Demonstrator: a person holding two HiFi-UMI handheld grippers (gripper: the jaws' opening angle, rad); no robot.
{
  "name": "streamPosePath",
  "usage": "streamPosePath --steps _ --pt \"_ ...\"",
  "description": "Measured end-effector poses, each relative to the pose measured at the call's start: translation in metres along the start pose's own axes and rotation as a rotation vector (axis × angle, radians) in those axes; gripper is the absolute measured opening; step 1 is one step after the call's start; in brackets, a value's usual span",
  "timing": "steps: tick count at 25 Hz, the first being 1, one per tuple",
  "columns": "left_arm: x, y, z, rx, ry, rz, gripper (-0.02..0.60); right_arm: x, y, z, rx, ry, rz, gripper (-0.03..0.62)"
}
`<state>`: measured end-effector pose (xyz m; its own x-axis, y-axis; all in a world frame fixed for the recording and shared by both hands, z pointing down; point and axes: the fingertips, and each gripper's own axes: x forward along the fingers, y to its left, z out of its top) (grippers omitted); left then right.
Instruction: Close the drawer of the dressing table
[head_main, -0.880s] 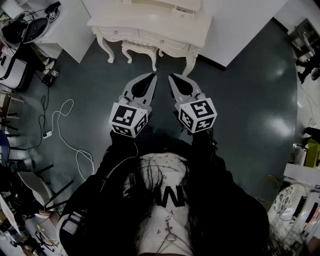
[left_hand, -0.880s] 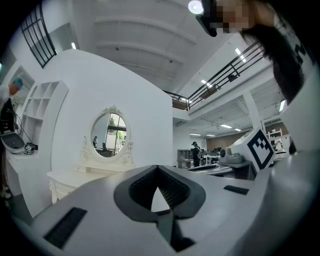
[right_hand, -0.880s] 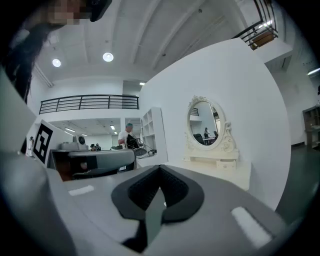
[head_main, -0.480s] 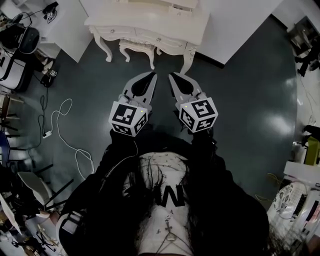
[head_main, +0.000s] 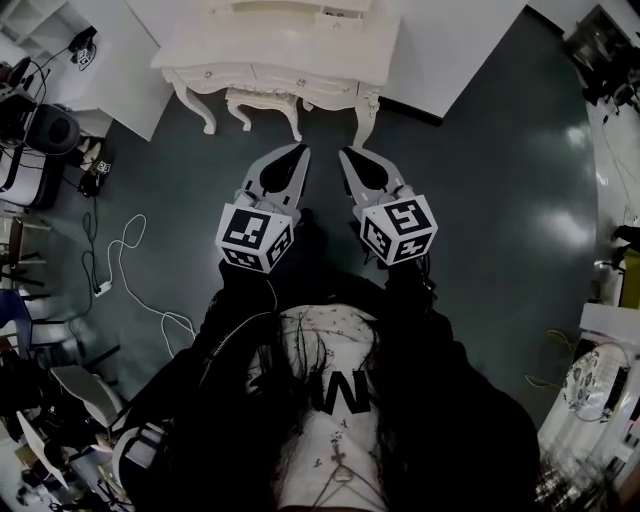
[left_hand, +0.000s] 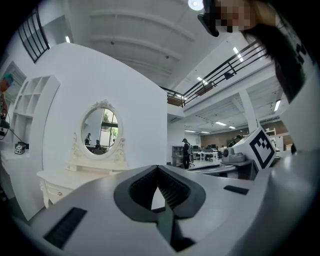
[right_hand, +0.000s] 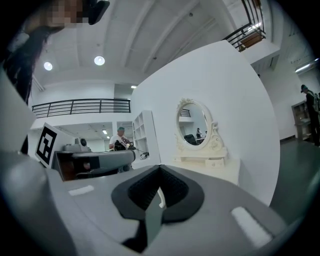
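Observation:
A cream dressing table (head_main: 280, 50) with curved legs stands against a white wall at the top of the head view, a matching stool (head_main: 262, 102) tucked under it. Its front drawers (head_main: 290, 78) look flush. A small upper drawer (right_hand: 216, 162) below the oval mirror (right_hand: 195, 122) seems to stick out slightly. My left gripper (head_main: 300, 150) and right gripper (head_main: 345, 155) are held side by side in front of my body, well short of the table, both shut and empty. The left gripper view shows the mirror (left_hand: 100, 131) and the tabletop (left_hand: 65, 177) beyond its shut jaws.
A white cable (head_main: 130, 250) snakes over the dark floor at the left, near chairs and equipment (head_main: 40, 130). White shelving (head_main: 40, 20) stands left of the table. Clutter (head_main: 600, 380) lines the right edge. Dark floor lies between me and the table.
The dressing table has drifted left in the head view as the view turned. Both grippers keep the same pose and stay shut.

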<state>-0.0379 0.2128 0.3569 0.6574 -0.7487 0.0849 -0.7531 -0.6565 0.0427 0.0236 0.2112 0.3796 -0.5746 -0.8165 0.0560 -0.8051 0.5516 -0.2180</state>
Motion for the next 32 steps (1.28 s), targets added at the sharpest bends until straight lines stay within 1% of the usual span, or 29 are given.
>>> streamPosePath --steps 7,12,15,19,23,27,32 --pt "0.028 0.01 -0.004 0.006 0.017 -0.036 0.0 0.014 -0.025 -0.002 0.014 0.002 -0.035 0.008" --pt "0.059 0.033 -0.009 0.012 0.03 -0.051 0.0 0.042 -0.053 -0.002 0.028 0.011 -0.061 0.008" --pt "0.076 0.057 -0.008 0.014 0.038 -0.054 0.0 0.07 -0.066 0.0 0.04 0.018 -0.071 0.008" --pt "0.098 0.099 -0.001 0.014 0.047 -0.05 0.0 0.114 -0.075 0.006 0.049 0.028 -0.066 0.008" --pt "0.121 0.14 0.008 0.02 0.038 -0.06 0.0 0.158 -0.084 0.013 0.051 0.03 -0.069 0.008" --pt "0.141 0.175 0.015 0.016 0.034 -0.083 0.0 0.199 -0.092 0.023 0.049 0.032 -0.082 0.008" --pt "0.168 0.215 0.018 0.01 0.031 -0.126 0.0 0.242 -0.104 0.025 0.038 0.048 -0.116 0.008"
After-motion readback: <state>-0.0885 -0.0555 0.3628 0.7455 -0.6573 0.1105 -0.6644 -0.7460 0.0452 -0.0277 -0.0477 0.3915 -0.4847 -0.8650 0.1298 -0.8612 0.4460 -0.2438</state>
